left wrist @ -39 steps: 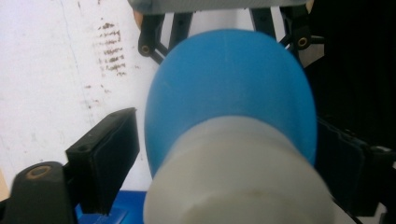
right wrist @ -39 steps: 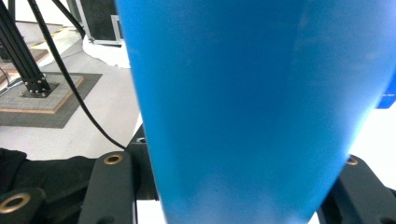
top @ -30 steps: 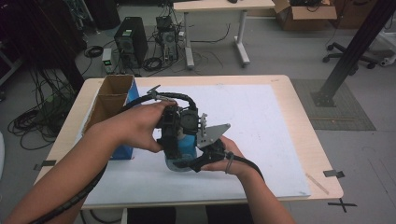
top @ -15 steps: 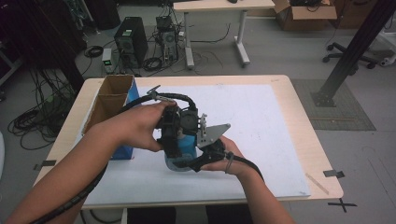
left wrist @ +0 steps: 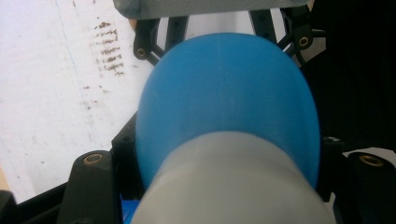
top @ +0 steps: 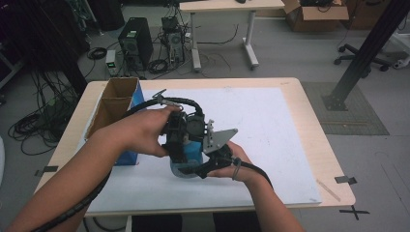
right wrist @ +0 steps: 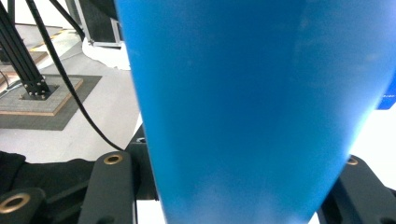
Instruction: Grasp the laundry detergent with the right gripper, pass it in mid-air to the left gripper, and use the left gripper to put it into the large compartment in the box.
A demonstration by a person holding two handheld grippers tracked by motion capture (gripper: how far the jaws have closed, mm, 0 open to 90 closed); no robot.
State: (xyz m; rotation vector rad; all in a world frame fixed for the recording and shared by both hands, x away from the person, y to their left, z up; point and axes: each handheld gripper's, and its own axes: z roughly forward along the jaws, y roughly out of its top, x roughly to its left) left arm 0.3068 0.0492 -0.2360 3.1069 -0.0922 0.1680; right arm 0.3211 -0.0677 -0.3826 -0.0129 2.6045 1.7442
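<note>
A blue bottle [top: 192, 146] with a grey end [left wrist: 233, 182] is held over the white mat [top: 275, 121], near the table's front edge. My left gripper [top: 178, 143] comes in from the left; its jaws have just been closing and now press on the grey end [left wrist: 219, 186]. Coming from the person's side, my right gripper [top: 212, 157] is shut on the blue body [right wrist: 252, 107], which stands between its black jaws [right wrist: 243, 186]. Its grey plate [left wrist: 210, 7] shows behind the bottle in the left gripper view. The hands hide most of the bottle from above.
An open cardboard box [top: 115, 102] with a blue side stands at the table's left edge, close to the left forearm. The mat stretches away to the right and back. Desks, computers and cables [top: 145, 48] lie on the floor beyond the table.
</note>
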